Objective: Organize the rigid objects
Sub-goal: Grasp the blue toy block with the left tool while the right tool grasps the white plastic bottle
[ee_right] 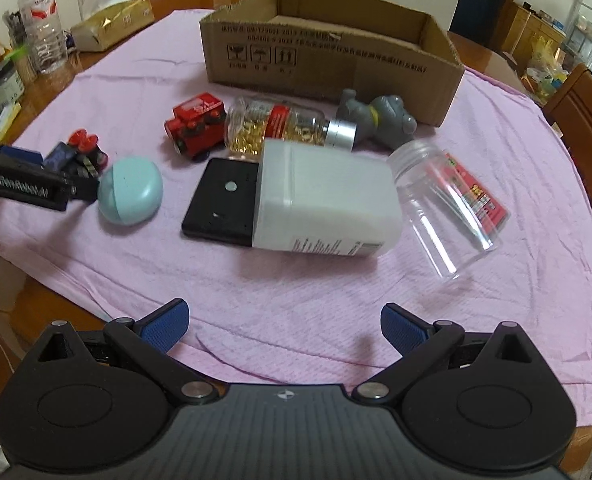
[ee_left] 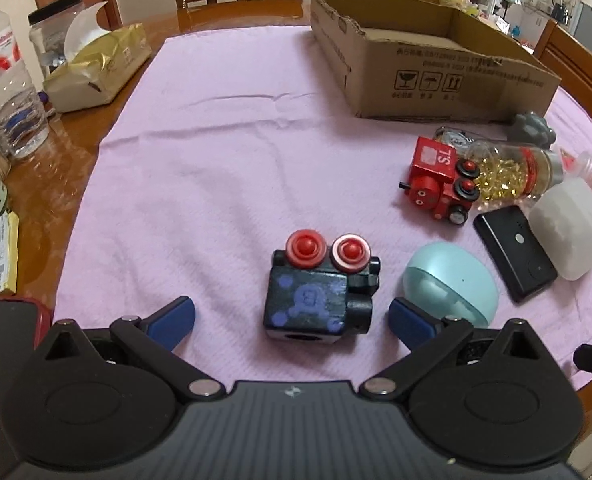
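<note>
Two claws are at work over the counter point(ee_left: 215, 128), and both stand spread wide with nothing between their pads. The left claw point(ee_left: 291, 316) has the black toy train point(ee_left: 320, 296) lying on its side squarely between its blue fingers point(ee_left: 175, 316), neither pad touching it, while the right claw point(ee_right: 283, 324) hovers short of the white bottle point(ee_right: 324, 200). The step in hand looks like pinching the black train for the cardboard box point(ee_left: 436, 64), which waits open at the far edge of the pink cloth. To do it well, I would push forward a little so the pads meet the flat block body rather than the round red wheels point(ee_left: 328, 250), close evenly, and lift straight, since the teal case point(ee_left: 452, 284) sits just beside the inner finger and could be nudged.
</note>
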{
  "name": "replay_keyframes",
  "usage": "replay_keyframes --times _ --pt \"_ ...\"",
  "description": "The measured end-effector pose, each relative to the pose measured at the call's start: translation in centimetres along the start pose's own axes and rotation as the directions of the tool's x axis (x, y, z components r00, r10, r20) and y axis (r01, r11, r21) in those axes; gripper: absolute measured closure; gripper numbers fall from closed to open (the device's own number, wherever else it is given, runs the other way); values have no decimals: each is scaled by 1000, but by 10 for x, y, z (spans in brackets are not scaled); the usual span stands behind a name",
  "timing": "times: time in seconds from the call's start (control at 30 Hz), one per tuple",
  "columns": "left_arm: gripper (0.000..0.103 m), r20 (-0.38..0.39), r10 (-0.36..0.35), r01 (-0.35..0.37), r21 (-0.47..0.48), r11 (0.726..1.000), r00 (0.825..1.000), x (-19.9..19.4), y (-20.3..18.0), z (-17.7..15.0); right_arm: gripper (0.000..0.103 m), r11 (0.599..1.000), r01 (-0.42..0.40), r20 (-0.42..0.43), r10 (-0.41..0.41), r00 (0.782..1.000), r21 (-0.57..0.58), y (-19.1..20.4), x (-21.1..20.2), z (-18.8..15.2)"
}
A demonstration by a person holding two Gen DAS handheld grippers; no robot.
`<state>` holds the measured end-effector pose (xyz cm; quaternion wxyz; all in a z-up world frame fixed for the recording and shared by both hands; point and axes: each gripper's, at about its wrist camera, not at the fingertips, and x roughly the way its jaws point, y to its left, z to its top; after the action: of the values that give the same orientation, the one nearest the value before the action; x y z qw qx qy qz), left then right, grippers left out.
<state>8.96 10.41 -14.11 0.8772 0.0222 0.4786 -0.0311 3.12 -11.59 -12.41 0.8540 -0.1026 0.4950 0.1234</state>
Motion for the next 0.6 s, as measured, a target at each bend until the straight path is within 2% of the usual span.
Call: replay_keyframes --times 0.2,0.3,0.4,0.47,0.53,0.6 --pt "0 -15 1 -1 -3 1000 1000 2 0 3 0 1000 3 -10 -3 1000 19 -10 10 -4" --pt "0 -9 1 -1 -1 1000 1000 3 1 3 0 999 -25 -10 26 1000 47 -17 14 -5" --pt "2 -7 2 -2 -4 1000 1000 2 0 2 0 999 -35 9 35 999 22 -19 14 -7" --pt "9 3 -5 5 3 1000 1000 0 -1 2 0 999 -34 26 34 999 17 -20 15 -8" --pt "24 25 -13 12 19 1000 1000 -4 -3 1 0 999 -39 35 39 999 6 -21 15 -8" --pt "30 32 -26 24 38 999 999 -5 -5 3 0 999 -49 30 50 998 -10 -22 16 -6"
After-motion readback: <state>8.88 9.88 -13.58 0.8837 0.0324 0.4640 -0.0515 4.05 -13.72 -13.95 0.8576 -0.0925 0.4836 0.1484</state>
